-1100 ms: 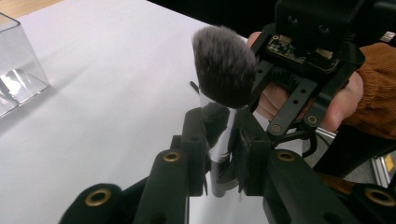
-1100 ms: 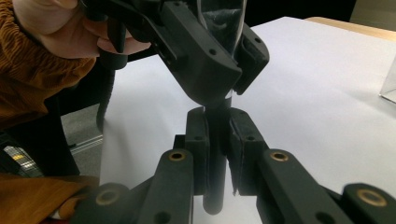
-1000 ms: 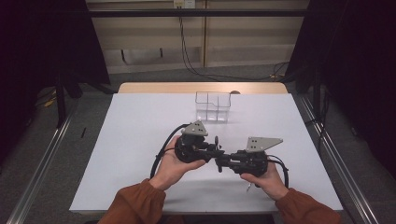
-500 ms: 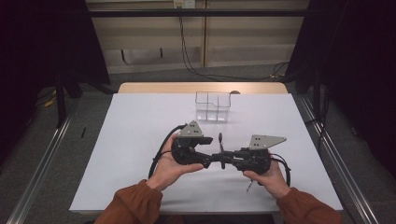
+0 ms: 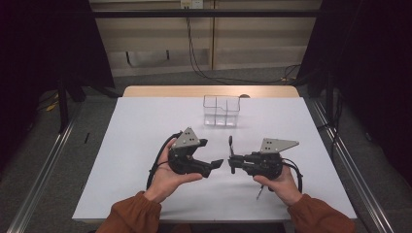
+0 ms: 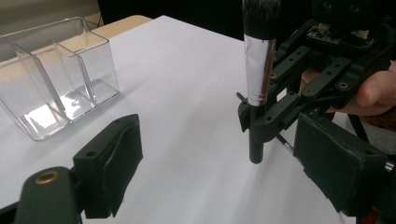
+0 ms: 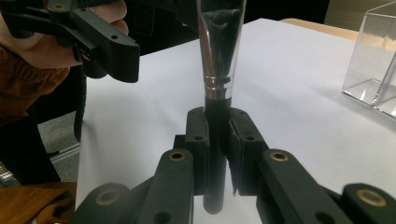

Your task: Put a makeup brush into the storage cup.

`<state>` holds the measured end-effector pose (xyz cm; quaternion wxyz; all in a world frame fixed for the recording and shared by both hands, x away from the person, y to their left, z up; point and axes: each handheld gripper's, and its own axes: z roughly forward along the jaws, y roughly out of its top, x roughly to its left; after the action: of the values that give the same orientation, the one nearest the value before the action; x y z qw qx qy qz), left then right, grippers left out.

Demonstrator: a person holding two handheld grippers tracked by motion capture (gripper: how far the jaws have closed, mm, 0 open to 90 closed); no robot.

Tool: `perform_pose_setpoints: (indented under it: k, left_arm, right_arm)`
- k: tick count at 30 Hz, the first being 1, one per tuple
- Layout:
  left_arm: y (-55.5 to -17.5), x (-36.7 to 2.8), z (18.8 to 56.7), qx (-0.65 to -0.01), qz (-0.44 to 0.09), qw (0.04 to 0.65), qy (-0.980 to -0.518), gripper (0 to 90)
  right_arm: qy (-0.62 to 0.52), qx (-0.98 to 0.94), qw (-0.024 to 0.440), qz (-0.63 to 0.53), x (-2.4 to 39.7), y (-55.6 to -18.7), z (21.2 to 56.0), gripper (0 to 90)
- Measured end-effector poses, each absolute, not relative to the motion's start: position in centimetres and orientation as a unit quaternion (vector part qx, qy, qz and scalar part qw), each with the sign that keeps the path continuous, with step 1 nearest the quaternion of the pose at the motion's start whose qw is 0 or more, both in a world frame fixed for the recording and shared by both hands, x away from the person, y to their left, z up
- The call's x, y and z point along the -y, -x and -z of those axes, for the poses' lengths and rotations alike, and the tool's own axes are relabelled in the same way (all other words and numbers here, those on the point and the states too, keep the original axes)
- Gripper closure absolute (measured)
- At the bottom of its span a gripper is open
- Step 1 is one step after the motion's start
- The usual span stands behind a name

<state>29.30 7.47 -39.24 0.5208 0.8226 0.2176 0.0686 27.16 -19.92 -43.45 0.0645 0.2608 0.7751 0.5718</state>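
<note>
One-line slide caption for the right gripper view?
Right hand-held gripper clamps a makeup brush upright; clear organizer beyond.

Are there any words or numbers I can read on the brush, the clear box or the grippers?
None can be read.
Makeup brush: silver band, no print visible.
Clear divided organizer: no label.
Right gripper and left gripper: no legible markings; the circuit board on the right gripper is too blurred to read.

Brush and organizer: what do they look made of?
Brush: ferrule looks like polished metal, mirror-bright with reflections; handle matte black, plastic or painted wood, can't tell; bristles dark with pale tips, likely synthetic. It is clamped in the right gripper. Organizer: clear hard plastic, probably acrylic, see-through walls and dividers with glossy edges.
</note>
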Motion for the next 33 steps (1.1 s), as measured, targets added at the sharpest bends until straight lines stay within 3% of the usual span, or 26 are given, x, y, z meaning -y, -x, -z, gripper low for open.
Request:
perform_pose_setpoints:
  k: [7, 27, 33]
  left_arm:
    - [-29.3, -8.2, 40.0, -0.237, -0.081, 0.533, -0.808, 7.5]
    - [-28.9, -13.8, 41.5, -0.261, -0.09, 0.547, -0.79, 4.7]
    - [-28.6, -15.1, 41.7, -0.263, -0.119, 0.549, -0.784, 4.0]
  right_arm:
    - [-0.266, -0.774, 0.073, -0.57, 20.2, -27.2, 43.3, 79.7]
    - [-0.287, -0.762, 0.104, -0.571, 21.3, -28.8, 42.1, 79.7]
    - [-0.29, -0.76, 0.11, -0.571, 21.5, -29.0, 41.8, 79.7]
